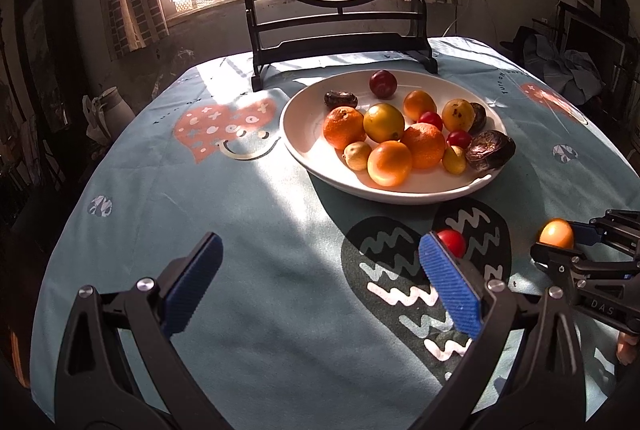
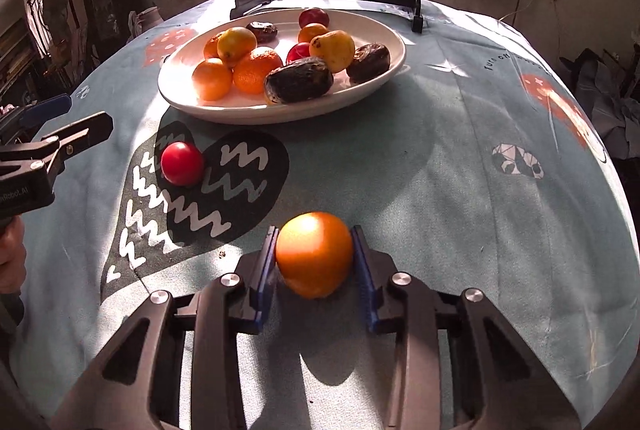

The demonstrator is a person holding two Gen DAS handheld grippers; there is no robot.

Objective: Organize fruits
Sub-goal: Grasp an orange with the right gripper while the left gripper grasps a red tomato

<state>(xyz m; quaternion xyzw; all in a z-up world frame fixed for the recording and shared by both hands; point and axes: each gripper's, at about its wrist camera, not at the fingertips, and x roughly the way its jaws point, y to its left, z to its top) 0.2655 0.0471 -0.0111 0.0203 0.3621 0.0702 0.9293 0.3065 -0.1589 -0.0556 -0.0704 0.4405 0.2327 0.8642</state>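
Two fruits remain off the plate: a smooth round orange (image 2: 314, 254), pinched between the ribbed blue pads of the right gripper (image 2: 315, 268) near the table's (image 2: 440, 157) front edge, and a glossy red ball-shaped fruit (image 2: 182, 163) lying on the felt-like cloth. The left gripper (image 1: 320, 284) gapes wide, empty. The shallow white plate (image 1: 298, 133) holds the rest toward the far edge.

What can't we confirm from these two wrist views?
- Left wrist: red fruit partly behind a left hand-held gripper pad.
- Right wrist: orange fruit underside hidden; lifted or resting unclear.
- Both: lower fruits in the plate covered by the pile.
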